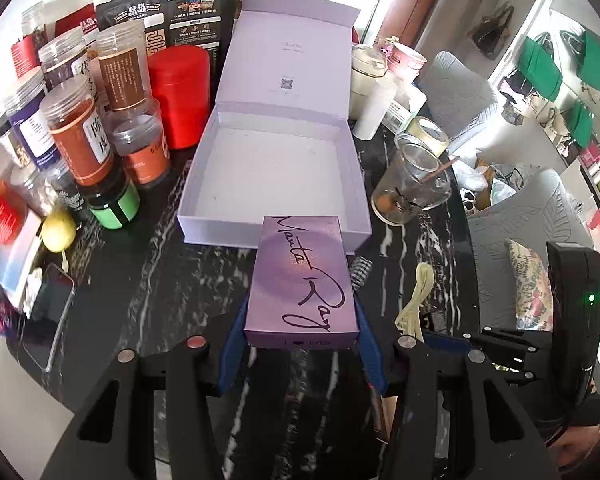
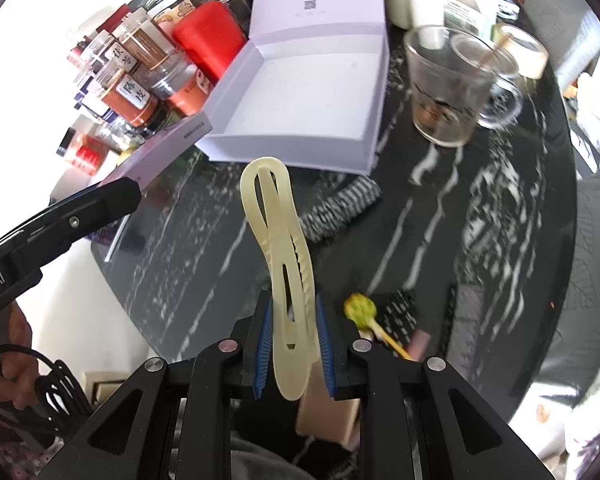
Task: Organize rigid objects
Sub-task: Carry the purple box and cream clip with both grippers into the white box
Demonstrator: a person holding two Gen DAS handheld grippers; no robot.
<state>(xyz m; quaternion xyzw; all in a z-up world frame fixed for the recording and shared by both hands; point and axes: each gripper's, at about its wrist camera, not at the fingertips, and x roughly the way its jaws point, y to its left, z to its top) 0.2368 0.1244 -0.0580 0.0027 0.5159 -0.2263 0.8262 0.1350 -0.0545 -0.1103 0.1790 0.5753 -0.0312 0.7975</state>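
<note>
My left gripper (image 1: 300,336) is shut on a purple "Manta Ray" box (image 1: 300,284), held above the dark marble table just short of the front wall of an open lilac gift box (image 1: 272,172), whose lid stands up behind it. My right gripper (image 2: 292,344) is shut on a cream plastic hair clip (image 2: 278,240), held upright above the table to the right of the left gripper. The clip also shows in the left wrist view (image 1: 416,300). The purple box (image 2: 160,152) and the gift box (image 2: 304,96) show in the right wrist view.
Several spice jars (image 1: 80,136) and a red canister (image 1: 182,96) crowd the left. A glass mug (image 1: 408,184), tape roll (image 1: 428,134) and white pots stand right of the gift box. A striped hair tie (image 2: 340,208), a phone (image 1: 48,316) and a lemon (image 1: 58,232) lie on the table.
</note>
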